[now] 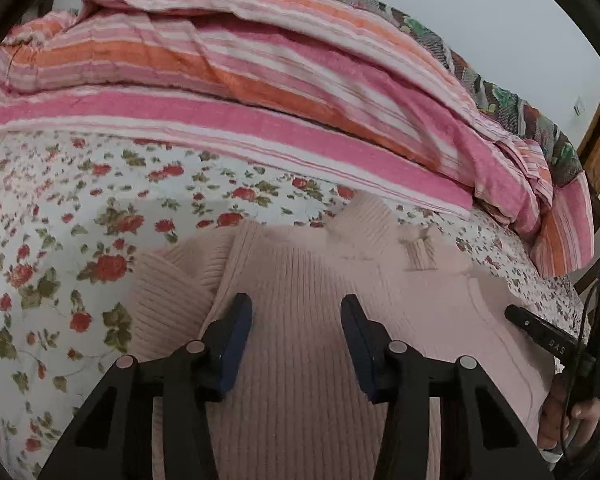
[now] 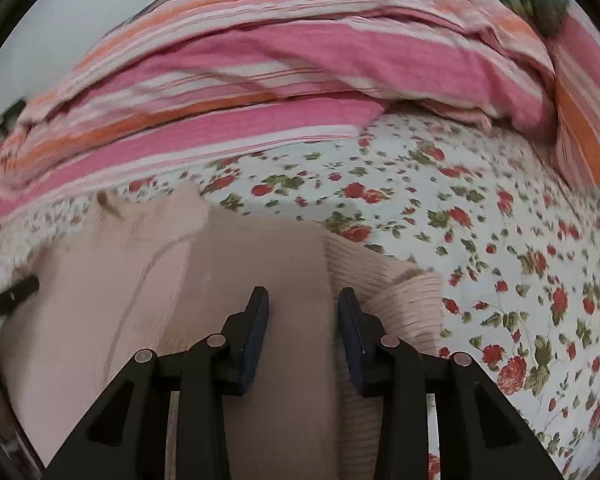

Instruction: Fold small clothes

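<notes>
A small pale pink ribbed knit sweater (image 1: 300,280) lies on a floral bedsheet (image 1: 60,220), collar pointing away, with a small bow (image 1: 420,250) near the neck. Its left sleeve (image 1: 168,300) is folded in beside the body. My left gripper (image 1: 296,312) is open just above the sweater's left half, holding nothing. In the right wrist view the sweater (image 2: 140,300) fills the lower left, with the right sleeve cuff (image 2: 408,304) lying by the right finger. My right gripper (image 2: 303,304) is open over the sweater's right side. The right gripper's finger (image 1: 540,332) shows at the left view's right edge.
A pink, orange and white striped blanket (image 1: 240,80) is heaped along the back of the bed, also in the right wrist view (image 2: 260,80). A patterned quilt (image 1: 500,92) lies behind it. Bare floral sheet (image 2: 500,240) spreads right of the sweater.
</notes>
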`<state>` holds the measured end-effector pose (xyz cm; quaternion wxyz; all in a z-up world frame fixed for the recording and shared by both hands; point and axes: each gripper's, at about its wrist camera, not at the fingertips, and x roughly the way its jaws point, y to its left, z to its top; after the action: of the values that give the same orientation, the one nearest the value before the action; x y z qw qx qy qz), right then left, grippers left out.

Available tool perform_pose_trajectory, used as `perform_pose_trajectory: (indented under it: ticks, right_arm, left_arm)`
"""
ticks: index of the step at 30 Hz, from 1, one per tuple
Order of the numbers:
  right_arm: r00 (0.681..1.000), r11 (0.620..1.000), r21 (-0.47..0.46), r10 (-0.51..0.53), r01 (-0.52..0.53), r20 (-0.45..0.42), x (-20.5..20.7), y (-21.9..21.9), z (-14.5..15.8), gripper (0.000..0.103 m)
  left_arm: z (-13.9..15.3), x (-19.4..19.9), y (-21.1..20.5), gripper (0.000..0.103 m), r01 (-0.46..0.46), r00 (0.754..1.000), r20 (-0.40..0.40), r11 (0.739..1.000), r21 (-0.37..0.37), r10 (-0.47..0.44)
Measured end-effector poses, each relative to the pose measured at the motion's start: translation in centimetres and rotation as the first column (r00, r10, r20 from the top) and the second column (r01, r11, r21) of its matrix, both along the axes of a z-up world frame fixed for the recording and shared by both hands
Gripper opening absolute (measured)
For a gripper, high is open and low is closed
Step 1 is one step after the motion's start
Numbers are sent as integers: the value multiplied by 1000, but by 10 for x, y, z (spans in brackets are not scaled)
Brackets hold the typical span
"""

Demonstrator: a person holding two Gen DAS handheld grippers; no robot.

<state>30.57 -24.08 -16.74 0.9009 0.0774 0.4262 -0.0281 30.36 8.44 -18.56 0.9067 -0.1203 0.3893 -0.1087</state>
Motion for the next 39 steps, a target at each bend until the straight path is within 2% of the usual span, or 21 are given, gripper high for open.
perform_pose_trajectory:
  ticks: [4, 6, 8, 9, 12, 15, 17, 20, 28, 32, 39]
  right_arm:
    - [1000, 997, -76, 8, -6, 17, -5, 11, 3, 34]
    - [999, 994, -109, 23, -18, 45, -11, 20, 11, 39]
    - [995, 991, -117, 70, -62, 65, -18, 33, 24, 49]
    - [992, 990, -104, 102, -94, 70, -20, 42, 31, 57]
    - [977, 979, -53, 200, -197, 71, -25, 77, 44, 60]
    - [967, 965, -69, 255, -253, 24, -17, 110, 39, 62]
    - [970, 962, -125, 240, -244, -49, -2, 130, 24, 61]
    - [972, 968, -136, 194, -211, -129, 20, 137, 4, 59]
    - [975, 980, -129, 128, -152, -180, 57, 138, 1, 59]
    - [975, 980, -113, 141, -161, -171, 41, 137, 6, 59]
    - [976, 970, -137, 186, -201, -116, -14, 148, 25, 57]
  left_arm:
    - [8, -10, 3, 46, 7, 999, 33, 1000, -19, -6]
    - [16, -11, 12, 65, 7, 998, 60, 998, -58, -3]
    - [26, -19, 28, 75, -8, 993, 115, 995, -99, 20]
    - [29, -20, 33, 76, -26, 991, 130, 995, -101, 39]
    - [29, -18, 52, 76, -63, 991, 106, 990, -126, 77]
    - [24, -13, 70, 76, -90, 993, 58, 978, -190, 102]
    - [22, -10, 77, 76, -90, 995, 35, 976, -200, 99]
    - [21, -9, 82, 76, -88, 995, 29, 983, -163, 94]
    - [14, -7, 83, 76, 15, 1000, -21, 981, -192, -19]
    - [12, -7, 78, 74, 43, 998, -38, 980, -192, -51]
    - [11, -16, 83, 74, 33, 999, -33, 976, -216, -41]
